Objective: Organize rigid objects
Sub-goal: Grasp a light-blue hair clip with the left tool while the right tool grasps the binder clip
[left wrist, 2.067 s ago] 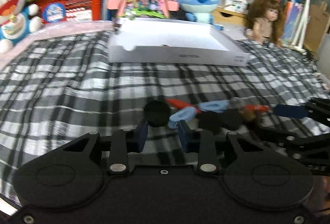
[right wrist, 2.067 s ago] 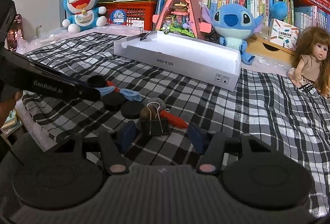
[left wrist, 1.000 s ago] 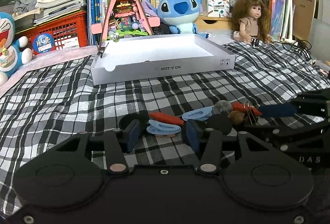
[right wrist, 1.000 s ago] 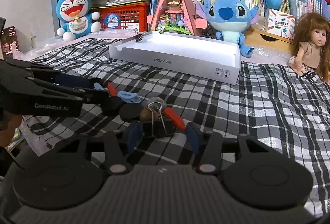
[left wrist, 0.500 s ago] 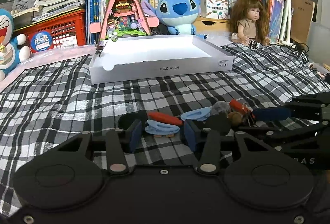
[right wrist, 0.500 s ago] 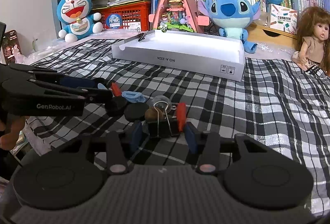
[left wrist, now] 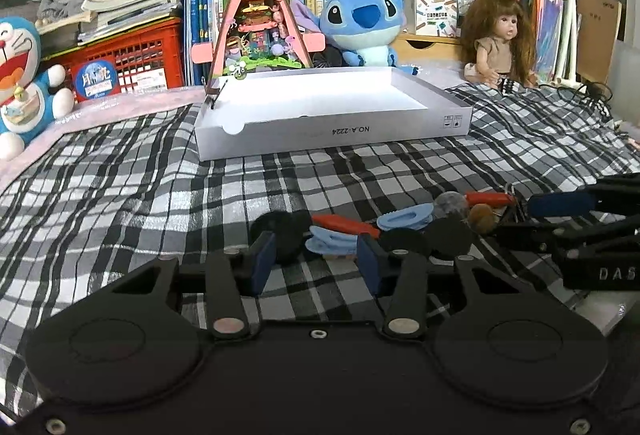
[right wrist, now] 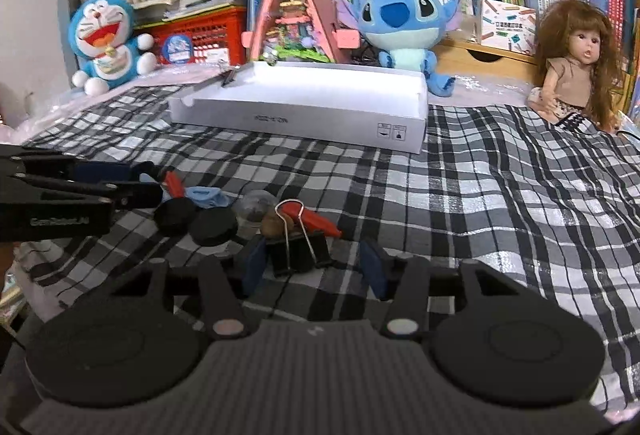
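Plaid cloth (right wrist: 500, 203) carries the half-hidden clutter: left gripper (left wrist: 316, 261) wide around a blue clip (left wrist: 330, 241), right gripper (right wrist: 312, 267) wide around the binder clip (right wrist: 298, 255), white box (right wrist: 304, 111) behind.

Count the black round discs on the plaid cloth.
3: one between the left gripper's fingers, two side by side right of them. Others may be hidden.

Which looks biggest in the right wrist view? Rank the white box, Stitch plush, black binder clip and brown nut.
1. white box
2. Stitch plush
3. black binder clip, though nearness to the camera enlarges it
4. brown nut
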Tool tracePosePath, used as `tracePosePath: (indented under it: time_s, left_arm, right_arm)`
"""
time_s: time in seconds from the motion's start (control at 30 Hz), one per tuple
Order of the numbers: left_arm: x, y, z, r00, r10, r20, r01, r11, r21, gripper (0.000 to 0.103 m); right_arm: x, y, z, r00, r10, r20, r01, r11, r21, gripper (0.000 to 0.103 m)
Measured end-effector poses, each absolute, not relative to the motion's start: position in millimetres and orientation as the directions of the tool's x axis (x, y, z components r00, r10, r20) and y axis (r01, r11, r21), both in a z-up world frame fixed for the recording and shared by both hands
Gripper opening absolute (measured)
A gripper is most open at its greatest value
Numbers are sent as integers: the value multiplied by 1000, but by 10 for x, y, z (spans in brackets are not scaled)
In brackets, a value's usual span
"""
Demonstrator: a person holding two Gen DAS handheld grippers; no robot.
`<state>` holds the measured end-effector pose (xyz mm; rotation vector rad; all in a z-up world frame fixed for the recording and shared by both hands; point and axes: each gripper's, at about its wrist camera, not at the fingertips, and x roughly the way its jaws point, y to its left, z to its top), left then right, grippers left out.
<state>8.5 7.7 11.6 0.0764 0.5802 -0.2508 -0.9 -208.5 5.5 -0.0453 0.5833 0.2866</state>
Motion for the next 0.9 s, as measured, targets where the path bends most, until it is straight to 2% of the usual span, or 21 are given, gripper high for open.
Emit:
tracePosePath:
  time_s: [0.1,0.37,0.43,0.47,0.53,0.57,0.6,0.73,0.83,0.9]
  left_arm:
    - [71,69,116,802,-234,-550,272,962,-13,43]
    - [55,-91,27,827,-206,-523,288,954,80,42]
    - [16,-134,-9,823,-218,-524,305,948,85,40]
    - [0,-138,-20,823,-230,-519,310,948,71,33]
    - [-14,-154,-17,821,-242,-518,318,946,62,24]
    - [-15,-164,-9,819,-244,-519,320,945,60,13]
    - [-17,-169,7,818,-244,-520,318,947,55,10]
    - [-27,-160,72,822,-251,-511,318,947,46,10]
    - [-30,-184,86,835,-247,-491,325,943,77,15]
    - [-16,-212,69,840,-224,-494,315,943,107,39]
  right_arm:
    - [-51,-2038,60,792,270,-548,-309,951,21,66]
    - [29,-1959,14,793,252,-554,-300,954,4,66]
    - [22,-1957,17,792,257,-554,-306,952,3,51]
    - [15,-1951,21,791,258,-555,-309,951,1,49]
    - [3,-1951,31,793,258,-552,-308,951,2,38]
    - [0,-1953,38,793,257,-552,-305,952,6,37]
    - [-1,-1960,45,794,257,-551,-301,954,11,37]
    - [-16,-1991,103,796,261,-546,-291,956,34,36]
    - [-38,-2002,140,802,260,-538,-290,956,30,36]
    - [-38,-2007,144,803,259,-537,-289,957,30,36]
